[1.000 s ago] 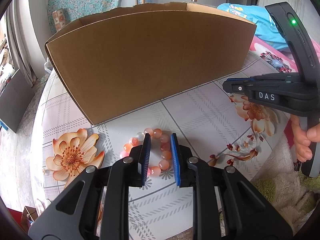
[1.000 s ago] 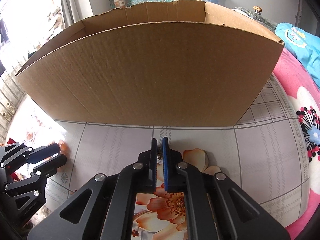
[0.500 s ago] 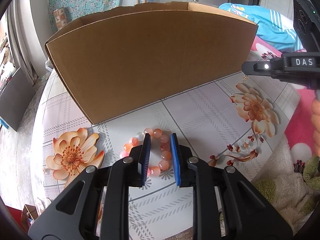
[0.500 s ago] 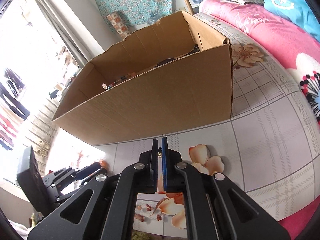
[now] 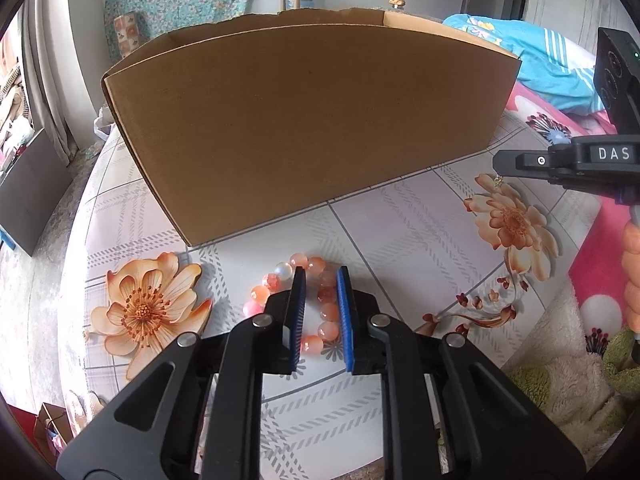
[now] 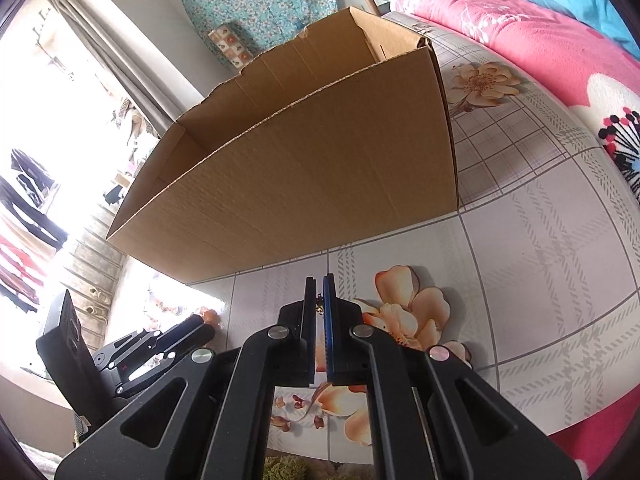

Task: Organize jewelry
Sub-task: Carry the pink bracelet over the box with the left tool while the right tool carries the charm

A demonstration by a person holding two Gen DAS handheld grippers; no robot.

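The left hand-held gripper (image 5: 321, 312) points down at a bracelet (image 5: 308, 300) of pink and orange beads. The bracelet lies flat on the tabletop (image 5: 420, 236), just in front of the box (image 5: 304, 128). One side of the bead ring sits between the two blue pads (image 5: 298, 312). The pads have just been closing in on the beads. They are very near them, but I cannot tell if they press yet. Taking only one side of the ring makes sense, because the whole ring is too wide to fit between the pads.

The right hand-held gripper (image 6: 319, 308) is up in the air, off to the side of the box. Its pads are tight together on a small gold charm (image 6: 319, 307). In the left view a tiny bit of it hangs under the tip. It is too small to say just what it is.

The box is open on top. I think both pieces are meant to go in there, so each hand takes one.
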